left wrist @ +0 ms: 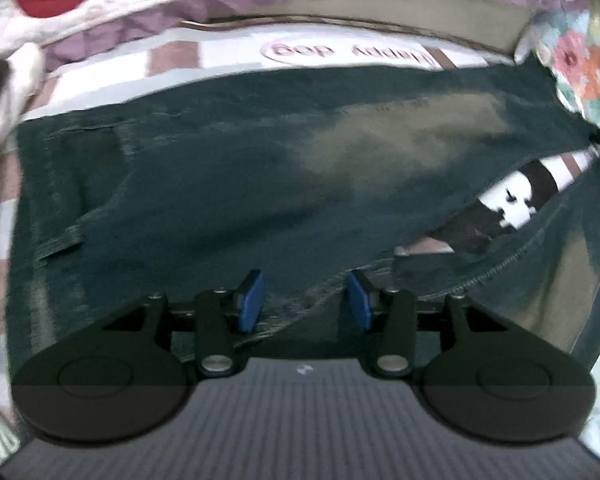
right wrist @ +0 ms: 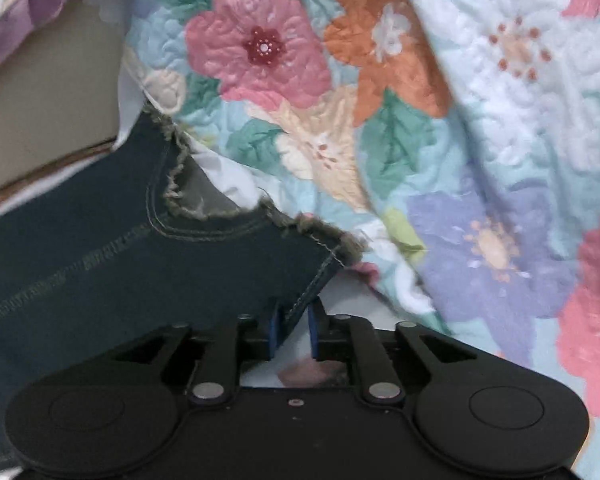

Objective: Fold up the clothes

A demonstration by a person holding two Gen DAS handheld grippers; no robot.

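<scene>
Dark blue faded denim jeans [left wrist: 220, 184] lie spread on the bed; left hand-held gripper [left wrist: 304, 300] gapes over the crotch seam, right hand-held gripper [right wrist: 292, 328] nips a frayed hem corner [right wrist: 320, 264], which should stay taut for a square fold.

The jeans [left wrist: 220, 184] lay spread across the bed sheet [left wrist: 220, 64], with the floral quilt [right wrist: 460, 120] bunched at their right end. The left gripper [left wrist: 304, 300] hung over the crotch, where the two legs parted. The right gripper [right wrist: 292, 332] sat at a frayed hem corner [right wrist: 332, 256], beside the quilt.
</scene>
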